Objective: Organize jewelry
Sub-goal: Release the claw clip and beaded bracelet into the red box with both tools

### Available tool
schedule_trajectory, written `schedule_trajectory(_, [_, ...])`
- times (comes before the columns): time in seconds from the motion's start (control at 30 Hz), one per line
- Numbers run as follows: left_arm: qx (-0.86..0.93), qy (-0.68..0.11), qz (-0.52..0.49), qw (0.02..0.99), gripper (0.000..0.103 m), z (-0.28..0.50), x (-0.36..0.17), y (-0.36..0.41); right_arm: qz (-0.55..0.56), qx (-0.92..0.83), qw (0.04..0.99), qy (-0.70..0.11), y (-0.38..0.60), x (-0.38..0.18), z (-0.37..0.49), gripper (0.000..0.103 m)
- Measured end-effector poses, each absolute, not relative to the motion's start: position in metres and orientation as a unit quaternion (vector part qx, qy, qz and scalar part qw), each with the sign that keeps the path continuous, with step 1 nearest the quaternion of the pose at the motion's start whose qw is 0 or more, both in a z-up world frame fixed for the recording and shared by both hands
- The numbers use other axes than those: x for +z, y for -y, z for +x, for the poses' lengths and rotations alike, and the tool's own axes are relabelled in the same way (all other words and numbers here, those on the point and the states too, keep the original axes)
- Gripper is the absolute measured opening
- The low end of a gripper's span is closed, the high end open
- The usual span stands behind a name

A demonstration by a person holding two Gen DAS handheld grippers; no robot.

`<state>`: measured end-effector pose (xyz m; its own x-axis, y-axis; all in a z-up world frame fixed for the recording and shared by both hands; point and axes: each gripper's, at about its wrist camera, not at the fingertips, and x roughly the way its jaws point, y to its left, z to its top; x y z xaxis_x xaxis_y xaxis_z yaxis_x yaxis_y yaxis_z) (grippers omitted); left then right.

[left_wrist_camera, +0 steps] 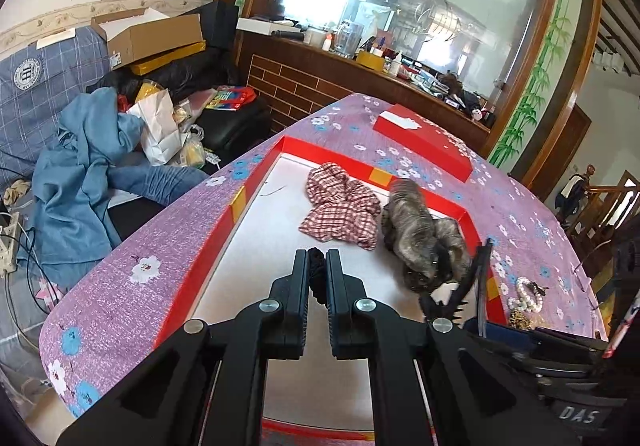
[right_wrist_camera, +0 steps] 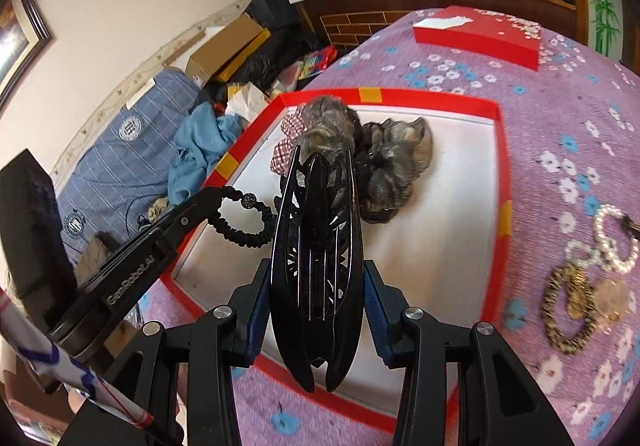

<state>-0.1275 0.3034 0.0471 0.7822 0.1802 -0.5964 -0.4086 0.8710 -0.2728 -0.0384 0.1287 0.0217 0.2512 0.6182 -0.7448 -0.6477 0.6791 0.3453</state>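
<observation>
My right claw [right_wrist_camera: 317, 302] clamped on black hair claw clip [right_wrist_camera: 316, 246], long axis pointing away, over red tray [right_wrist_camera: 502, 149]. Left claw [left_wrist_camera: 317, 286] pinching black beaded bracelet [right_wrist_camera: 240, 217], just left, also over tray. Ahead: grey scrunchies [right_wrist_camera: 384, 165], plaid one [left_wrist_camera: 340, 205] in drop path. Pearl bracelet [right_wrist_camera: 612, 242], gold pieces on desk [right_wrist_camera: 540, 85] right, unsorted.

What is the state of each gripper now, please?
Left gripper: closed on the black beaded bracelet.
Right gripper: closed on the black hair claw clip.

Glossy black plastic hair claw [right_wrist_camera: 316, 278]; matt checked cloth scrunchie [left_wrist_camera: 340, 205]; pearly bracelet [right_wrist_camera: 612, 242].
</observation>
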Motion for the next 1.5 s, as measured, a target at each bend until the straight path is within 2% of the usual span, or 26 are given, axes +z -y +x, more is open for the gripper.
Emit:
schedule_trajectory(0.43, [0.161,-0.300,-0.191,0.921,0.007,-0.116,0.039,-0.308,-0.026,0.365,0.804,-0.469,-0.160,0.010,-0.001,0.048])
schedule_trajectory(0.5, [0.160,-0.299,-0.191,0.921,0.009,-0.115,0.039,-0.307,-0.023,0.371,0.803,-0.466,-0.158,0.011,-0.002,0.050])
schedule_trajectory(0.57, [0.161,-0.299,-0.192,0.921,0.009,-0.115,0.039,-0.307,-0.022,0.372,0.803,-0.465,-0.156,0.013,-0.003,0.060])
schedule_trajectory(0.7, [0.163,-0.296,-0.198,0.920,0.011,-0.119,0.042,-0.307,-0.013,0.382,0.805,-0.454,-0.146,0.022,-0.008,0.060])
schedule_trajectory(0.73, [0.163,-0.295,-0.199,0.920,0.013,-0.121,0.044,-0.307,-0.010,0.386,0.804,-0.452,-0.143,0.025,-0.011,0.060])
schedule_trajectory(0.83, [0.165,-0.287,-0.200,0.922,0.031,-0.126,0.050,-0.304,0.003,0.395,0.804,-0.444,-0.131,0.033,-0.019,0.060])
schedule_trajectory(0.87, [0.167,-0.283,-0.198,0.923,0.032,-0.128,0.053,-0.301,0.007,0.398,0.804,-0.441,-0.126,0.036,-0.022,0.060])
schedule_trajectory(1.2, [0.144,-0.278,-0.164,0.935,0.032,-0.127,0.075,-0.253,0.049,0.395,0.811,-0.428,-0.063,0.054,-0.034,0.060])
schedule_trajectory(1.5, [0.084,-0.306,-0.120,0.941,0.032,-0.109,0.080,-0.184,0.107,0.347,0.831,-0.421,0.028,0.064,-0.016,0.060])
